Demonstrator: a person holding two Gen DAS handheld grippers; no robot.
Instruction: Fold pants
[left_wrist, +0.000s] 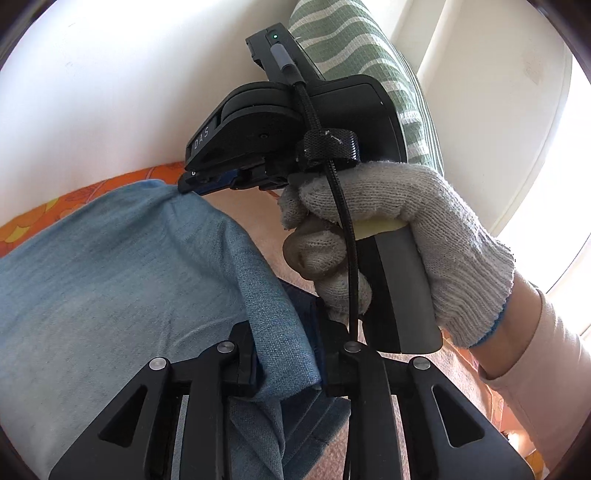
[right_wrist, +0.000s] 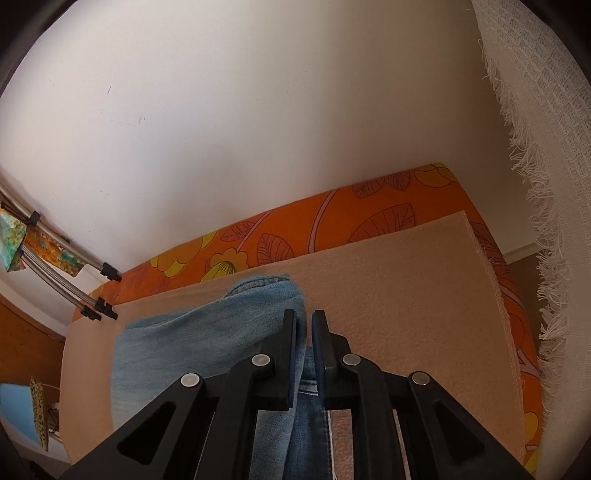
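Observation:
Light blue denim pants (left_wrist: 110, 277) lie folded on a beige mat (right_wrist: 406, 295). In the left wrist view a thick folded edge of the pants fills the gap of my left gripper (left_wrist: 286, 326) and touches both pads. My right gripper (right_wrist: 303, 315) sits at the far corner of the pants (right_wrist: 184, 332), its jaws a narrow slit apart, with the denim edge in the gap and no visible pinch. From the left wrist view the right gripper (left_wrist: 192, 182) rests its tips on that corner, held by a hand in a grey knit glove (left_wrist: 406, 221).
The mat lies on an orange floral sheet (right_wrist: 295, 236) against a white wall. A metal drying rack (right_wrist: 74, 291) stands at the left. A white fringed cloth (right_wrist: 535, 147) hangs at the right. A green striped fabric (left_wrist: 351, 44) is behind the right gripper.

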